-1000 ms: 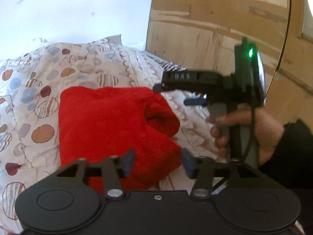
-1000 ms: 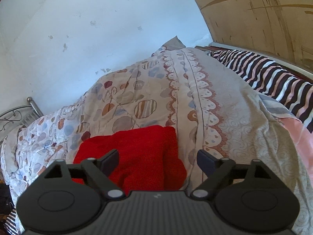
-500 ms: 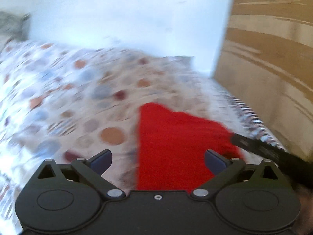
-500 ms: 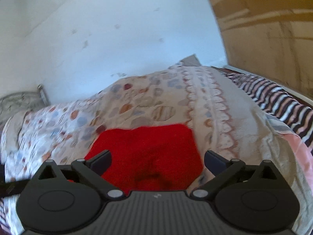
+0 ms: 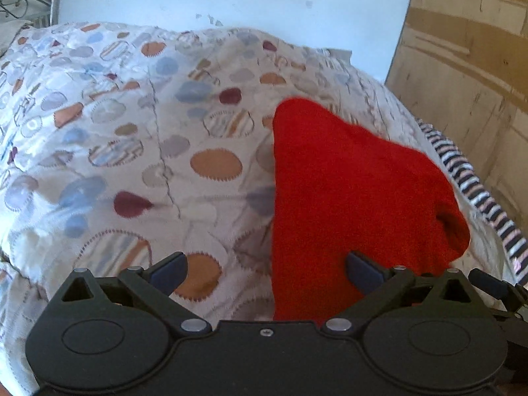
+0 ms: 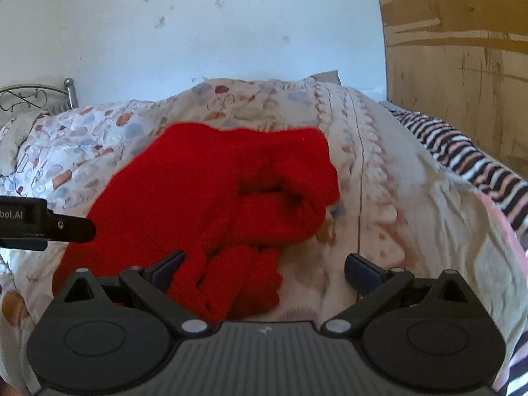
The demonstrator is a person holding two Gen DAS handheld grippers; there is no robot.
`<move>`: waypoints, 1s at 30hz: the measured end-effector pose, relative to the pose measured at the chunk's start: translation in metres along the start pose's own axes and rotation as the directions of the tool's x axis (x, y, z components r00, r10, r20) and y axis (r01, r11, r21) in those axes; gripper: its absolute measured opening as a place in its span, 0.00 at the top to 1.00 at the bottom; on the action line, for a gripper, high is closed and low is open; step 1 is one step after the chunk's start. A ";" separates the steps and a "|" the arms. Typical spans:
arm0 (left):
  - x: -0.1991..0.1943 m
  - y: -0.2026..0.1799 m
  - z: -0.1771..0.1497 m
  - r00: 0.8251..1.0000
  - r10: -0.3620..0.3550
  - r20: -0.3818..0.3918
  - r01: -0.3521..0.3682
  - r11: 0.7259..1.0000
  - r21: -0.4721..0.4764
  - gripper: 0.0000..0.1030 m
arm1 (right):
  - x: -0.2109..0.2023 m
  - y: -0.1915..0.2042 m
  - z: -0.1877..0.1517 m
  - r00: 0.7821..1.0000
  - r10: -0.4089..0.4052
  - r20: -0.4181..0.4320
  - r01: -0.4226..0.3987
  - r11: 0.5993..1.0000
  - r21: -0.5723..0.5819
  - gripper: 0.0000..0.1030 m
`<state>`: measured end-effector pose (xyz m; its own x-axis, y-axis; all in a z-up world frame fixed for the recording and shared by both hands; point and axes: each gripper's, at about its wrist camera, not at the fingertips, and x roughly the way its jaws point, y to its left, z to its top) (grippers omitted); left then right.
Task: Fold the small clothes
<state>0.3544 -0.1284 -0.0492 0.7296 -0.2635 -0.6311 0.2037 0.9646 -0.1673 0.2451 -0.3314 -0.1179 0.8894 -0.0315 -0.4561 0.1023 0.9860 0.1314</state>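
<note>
Both tools stand wide open with nothing gripped: the left tool (image 5: 265,272) hangs over the near left edge of the red garment (image 5: 346,198), its right finger (image 5: 363,270) above the red cloth and its left finger over the bedspread (image 5: 132,132); the right tool (image 6: 264,270) hangs over the garment's near right part, where a bunched fold lies between the spread fingers, untouched. The red garment (image 6: 214,198) lies folded and rumpled on the bed, on the spotted bedspread. To its right runs a striped blanket (image 6: 462,151) along the bed's edge. Behind stand a white wall (image 6: 198,33), a metal bed frame (image 6: 33,95) at the left, and a wooden board (image 6: 462,66) at the right
</note>
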 end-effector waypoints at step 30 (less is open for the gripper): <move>0.010 0.005 -0.007 0.999 -0.009 -0.030 0.009 1.000 -0.010 0.00 | -0.001 -0.008 -0.010 0.998 0.038 0.058 -0.040 0.999 0.033 0.00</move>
<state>0.3580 -0.1261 -0.0611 0.7074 -0.2723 -0.6522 0.2040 0.9622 -0.1805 0.2390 -0.3380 -0.1273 0.9169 -0.0038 -0.3990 0.0818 0.9805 0.1786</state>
